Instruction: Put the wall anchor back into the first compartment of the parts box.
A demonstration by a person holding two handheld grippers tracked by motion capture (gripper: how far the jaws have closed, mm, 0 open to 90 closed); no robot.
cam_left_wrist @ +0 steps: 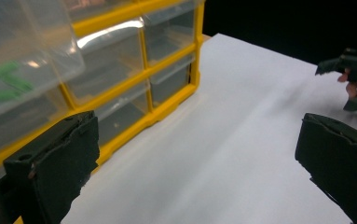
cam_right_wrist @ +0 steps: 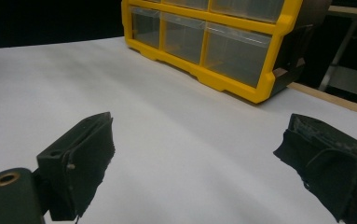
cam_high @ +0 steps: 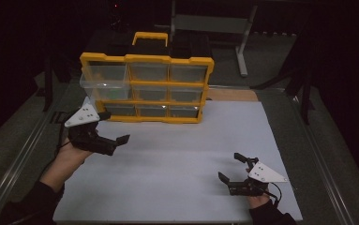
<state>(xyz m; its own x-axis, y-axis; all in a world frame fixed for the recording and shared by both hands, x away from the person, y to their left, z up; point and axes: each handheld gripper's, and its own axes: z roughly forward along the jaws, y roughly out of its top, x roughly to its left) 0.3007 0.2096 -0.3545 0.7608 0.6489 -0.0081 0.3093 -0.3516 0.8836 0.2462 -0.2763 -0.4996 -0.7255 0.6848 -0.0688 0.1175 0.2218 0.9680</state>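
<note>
The left tongs [cam_high: 115,126] hung with their jaws spread wide and nothing between them, just off the lower left corner of the yellow drawer cabinet [cam_high: 146,89]. Right above them the clear drawer [cam_high: 103,83] stuck out of the cabinet's left column, pulled well forward of its neighbours. In the left gripper view that drawer [cam_left_wrist: 24,70] loomed above the near jaw, with green pieces [cam_left_wrist: 1,81] lying inside it. My read: the drawer was drawn out so its contents could be reached, and the left tongs stood gaping beneath its front, ready to go in or to push it home; which of the two, the pictures did not settle.

The right tongs [cam_high: 231,168] sat low over the white counter [cam_high: 177,159], jaws also wide apart and carrying nothing, well away from the cabinet. From them the cabinet [cam_right_wrist: 213,42] lay far ahead across bare counter, its drawers on that side all closed. That hand looked parked, kept clear so the left one had room to work at the drawer.
</note>
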